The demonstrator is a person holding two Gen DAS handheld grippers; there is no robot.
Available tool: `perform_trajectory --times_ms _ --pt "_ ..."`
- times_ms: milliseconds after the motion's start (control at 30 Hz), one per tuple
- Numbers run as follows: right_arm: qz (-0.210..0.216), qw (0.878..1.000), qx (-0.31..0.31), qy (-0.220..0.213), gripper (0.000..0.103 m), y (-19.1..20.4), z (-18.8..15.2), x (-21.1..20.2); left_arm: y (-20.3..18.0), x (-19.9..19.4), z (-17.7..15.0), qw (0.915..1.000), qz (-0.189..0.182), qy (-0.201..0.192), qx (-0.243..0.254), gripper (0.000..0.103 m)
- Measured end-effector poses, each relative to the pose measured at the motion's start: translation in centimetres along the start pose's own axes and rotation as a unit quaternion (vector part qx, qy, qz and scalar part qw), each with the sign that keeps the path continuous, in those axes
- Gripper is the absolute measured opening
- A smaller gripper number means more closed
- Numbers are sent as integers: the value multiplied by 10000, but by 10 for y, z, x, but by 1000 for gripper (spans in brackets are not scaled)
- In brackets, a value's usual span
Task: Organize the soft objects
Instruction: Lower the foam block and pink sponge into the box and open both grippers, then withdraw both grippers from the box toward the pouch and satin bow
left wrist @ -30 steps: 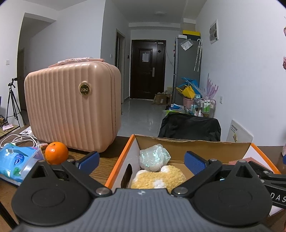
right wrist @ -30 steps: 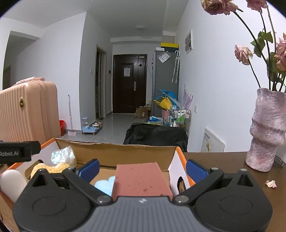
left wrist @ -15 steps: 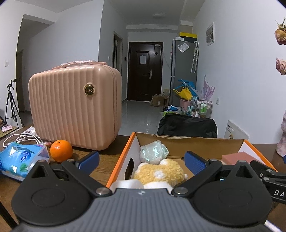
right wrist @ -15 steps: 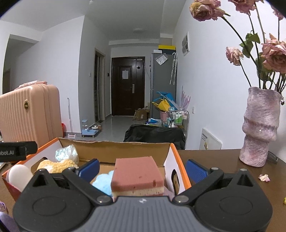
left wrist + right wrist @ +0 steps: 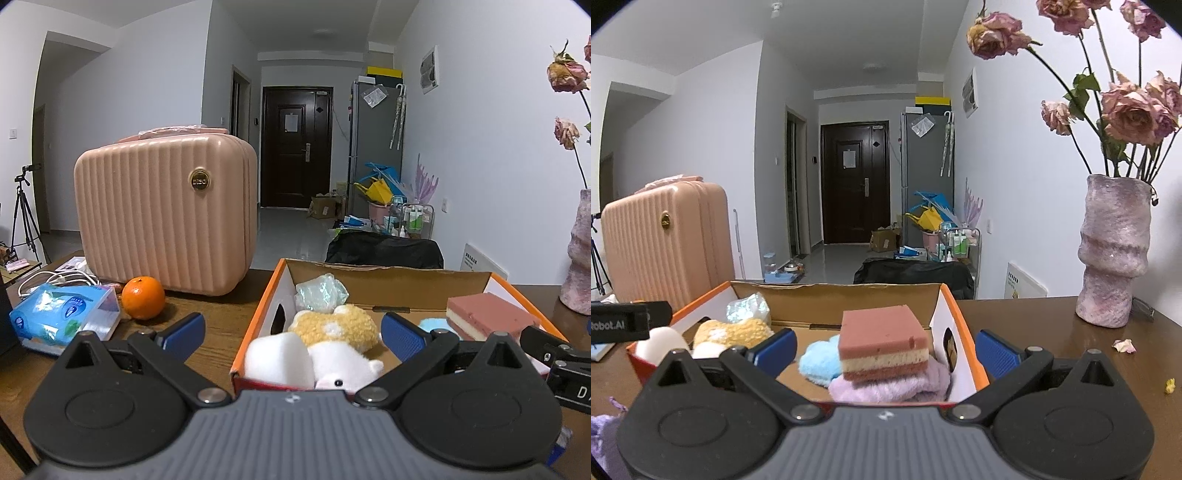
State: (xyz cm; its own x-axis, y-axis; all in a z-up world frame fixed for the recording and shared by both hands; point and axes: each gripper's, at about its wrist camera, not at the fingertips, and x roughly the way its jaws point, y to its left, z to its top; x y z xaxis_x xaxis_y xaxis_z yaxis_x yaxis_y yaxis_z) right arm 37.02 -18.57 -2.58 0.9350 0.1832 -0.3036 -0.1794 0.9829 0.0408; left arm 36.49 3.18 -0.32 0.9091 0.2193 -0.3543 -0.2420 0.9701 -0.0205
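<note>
An orange-edged cardboard box sits on the wooden table and holds soft things: a yellow plush, a white plush, a white foam piece, a crinkly bag, a pink layered sponge on a lilac cloth, and a light blue fluffy piece. My left gripper is open and empty before the box's near left end. My right gripper is open and empty before its near right end.
A pink ribbed suitcase stands at the back left, with an orange and a blue tissue pack in front. A pink vase of dried roses stands right of the box. A purple fabric item lies at lower left.
Both grippers have drawn back and risen from the box, so more of its contents show. Both stay open and empty.
</note>
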Motion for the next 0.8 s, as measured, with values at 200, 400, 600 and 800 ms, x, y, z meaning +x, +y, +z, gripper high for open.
perform_trajectory --times_ms 200,400,600,800 --pt "24 10000 4 -52 103 4 -6 -22 4 -21 -8 10000 -46 -3 39 103" --pt "56 10000 -44 -27 103 10 -14 -41 13 -37 -15 9999 -85 38 60 103" --pt "118 9999 -88 4 103 17 -24 -64 22 -59 -23 9998 -140 71 96 103" --pt "170 9998 -131 3 103 21 -31 -87 31 -81 -33 9996 -210 86 172 103"
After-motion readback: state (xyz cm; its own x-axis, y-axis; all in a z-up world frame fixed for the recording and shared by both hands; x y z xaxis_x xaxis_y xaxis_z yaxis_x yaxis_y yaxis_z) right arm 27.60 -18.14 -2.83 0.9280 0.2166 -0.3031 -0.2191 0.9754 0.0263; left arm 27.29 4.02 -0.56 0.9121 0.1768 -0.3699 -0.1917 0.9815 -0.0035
